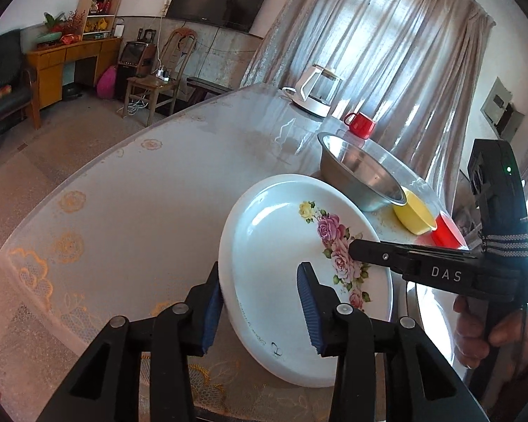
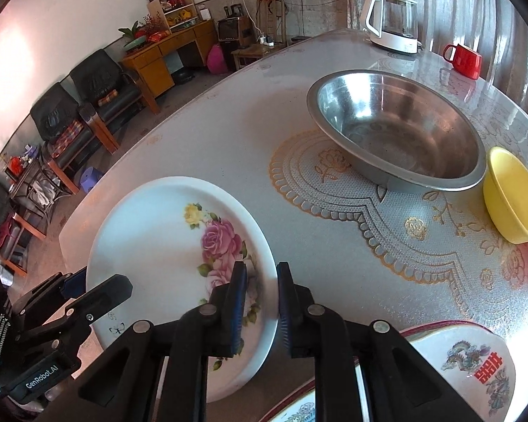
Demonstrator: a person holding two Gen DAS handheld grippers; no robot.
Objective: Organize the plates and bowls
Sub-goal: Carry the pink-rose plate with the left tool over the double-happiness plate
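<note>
White floral plate (image 2: 165,246), tilted above the patterned table (image 2: 334,246), held at two opposite edges. Right gripper (image 2: 260,302): jaws narrowly parted, straddling the plate's rim on the side nearest the steel bowl, one pad over the plate's face and one behind it; whether the pads press the rim cannot be told. Left gripper (image 1: 260,302): jaws wider apart, one pad at the plate's outer edge and one over its face; actual contact is likewise unclear. Beyond the plate stands the steel bowl (image 2: 397,133), with nothing in it. Beside the steel bowl, on its side away from the plate, lies a yellow bowl (image 2: 514,197), also holding nothing, partly cut off by the frame edge. Behind the steel bowl stand a red mug (image 2: 466,59) and a white kettle (image 2: 392,21). Below the plate's near edge, a dragon-patterned plate (image 2: 475,362) is largely hidden by the right gripper's arms.
</note>
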